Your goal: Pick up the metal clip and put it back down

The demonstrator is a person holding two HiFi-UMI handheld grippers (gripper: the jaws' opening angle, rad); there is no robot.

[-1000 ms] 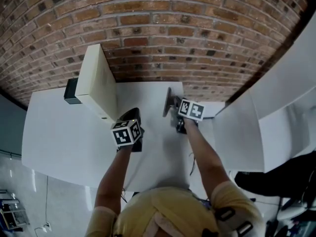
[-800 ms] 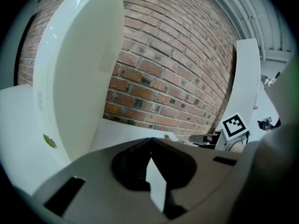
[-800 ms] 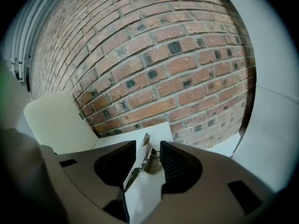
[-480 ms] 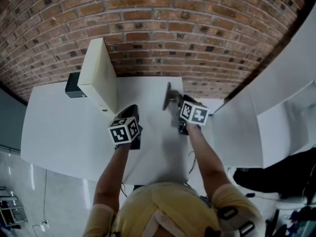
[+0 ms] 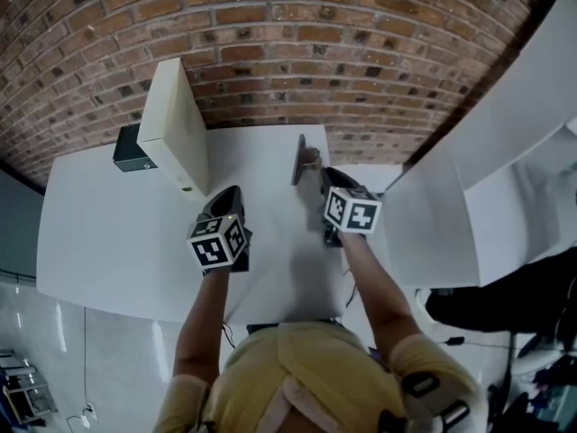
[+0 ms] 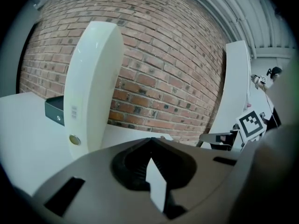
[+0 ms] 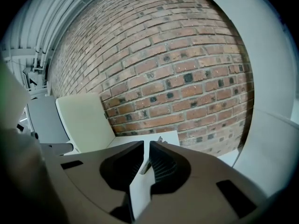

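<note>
The metal clip (image 5: 300,159) stands on edge at the back of the white table (image 5: 117,242), near the brick wall. My right gripper (image 5: 325,177) is right beside it. In the right gripper view its jaws (image 7: 144,146) are closing, with a narrow gap between them. A thin metal strip of the clip (image 7: 145,164) lies in that gap, and I see no pad pressing on it. My left gripper (image 5: 227,195) hovers left of the clip near the cream panel. Its tips (image 6: 150,141) meet with nothing between them.
A tall cream panel (image 5: 176,138) stands at the back left, with a black box (image 5: 131,152) behind it. A brick wall (image 5: 288,52) closes the far side. White partitions (image 5: 433,233) rise on the right, close to my right arm.
The head view has drifted a little. My right gripper has turned slightly beside the clip. The left gripper stays near the cream panel.
</note>
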